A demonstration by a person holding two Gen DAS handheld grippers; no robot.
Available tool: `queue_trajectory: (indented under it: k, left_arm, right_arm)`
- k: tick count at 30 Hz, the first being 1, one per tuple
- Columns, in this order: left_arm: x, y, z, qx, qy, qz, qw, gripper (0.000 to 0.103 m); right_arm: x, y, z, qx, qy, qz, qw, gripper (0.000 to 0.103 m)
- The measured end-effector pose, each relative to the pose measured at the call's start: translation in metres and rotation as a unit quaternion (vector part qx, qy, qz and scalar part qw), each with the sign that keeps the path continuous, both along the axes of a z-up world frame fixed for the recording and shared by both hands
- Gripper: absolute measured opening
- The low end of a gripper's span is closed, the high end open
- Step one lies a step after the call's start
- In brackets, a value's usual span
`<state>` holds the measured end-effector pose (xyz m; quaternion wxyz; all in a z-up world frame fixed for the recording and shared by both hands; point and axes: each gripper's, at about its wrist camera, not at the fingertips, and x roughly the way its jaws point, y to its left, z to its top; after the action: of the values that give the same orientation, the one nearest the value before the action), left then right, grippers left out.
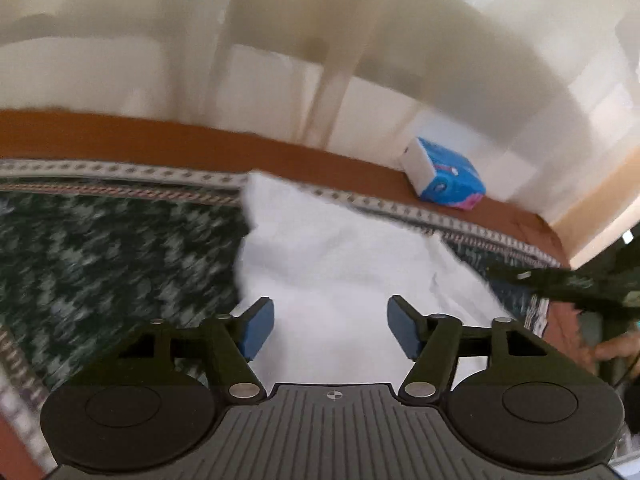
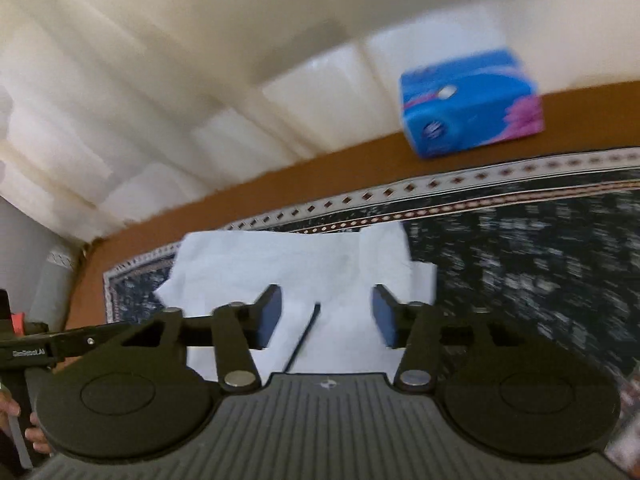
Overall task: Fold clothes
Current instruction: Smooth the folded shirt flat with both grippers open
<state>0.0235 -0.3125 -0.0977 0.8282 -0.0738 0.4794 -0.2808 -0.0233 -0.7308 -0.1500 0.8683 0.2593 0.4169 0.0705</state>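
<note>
Wall (image 1: 120,40) of pale panels rising behind everything, blurred in both views. Below it, brown surface (image 1: 120,132) running as a band along the far edge. Lying over that, dark green-and-white patterned cloth (image 1: 100,264) with a light diamond-trimmed border (image 2: 480,184), spreading across most of the lower scene.

Resting on the patterned cloth, white garment (image 1: 340,248), flattened but creased, reaching up to the border at its far side; seen from the right wrist as a broad white shape (image 2: 280,264) with a thin dark line (image 2: 304,336) crossing its near part, nature of the line unclear.

Hanging just above the garment's near portion, left gripper (image 1: 331,330), jaws standing wide apart, blue pads (image 1: 256,328) holding nothing. Likewise over the garment, right gripper (image 2: 327,318), jaws also spread wide and gripping nothing, pads (image 2: 270,316) clear of the fabric between them. Showing at the left edge of the right wrist view, black body of the other tool, and part of a hand (image 2: 28,432) on it.

Sitting on the brown band beyond the border, well apart from the garment, blue tissue pack (image 2: 468,100) with a pink corner (image 1: 444,176).
</note>
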Motion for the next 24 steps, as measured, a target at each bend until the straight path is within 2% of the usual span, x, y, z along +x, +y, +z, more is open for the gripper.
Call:
queue_trajectory:
  k: [2, 8, 13, 18, 20, 24]
  left_arm:
    - [-0.013, 0.011, -0.008, -0.006, 0.017, 0.003, 0.9998, 0.078]
    - [-0.023, 0.024, -0.029, -0.064, 0.048, 0.013, 0.9967, 0.078]
    - [-0.014, 0.015, -0.026, -0.081, 0.043, 0.002, 0.9958, 0.078]
    - [-0.022, 0.005, -0.036, -0.044, 0.047, -0.032, 0.9974, 0.073]
    - [-0.032, 0.004, -0.047, -0.03, 0.052, -0.038, 0.9975, 0.067]
    - [-0.053, 0.003, -0.071, -0.009, 0.05, -0.038, 0.998, 0.068]
  right_arm:
    - [-0.025, -0.001, 0.004, -0.011, -0.001, -0.012, 1.0, 0.059]
    - [-0.069, 0.012, -0.007, -0.033, 0.02, -0.052, 0.998, 0.064]
    - [-0.064, 0.017, 0.001, -0.056, 0.006, -0.085, 0.995, 0.065]
    - [-0.057, 0.038, -0.003, -0.099, 0.02, -0.05, 0.994, 0.065]
    - [-0.062, 0.055, -0.012, -0.143, 0.034, -0.027, 0.989, 0.065]
    - [-0.09, 0.074, -0.037, -0.17, 0.036, -0.032, 0.984, 0.065]
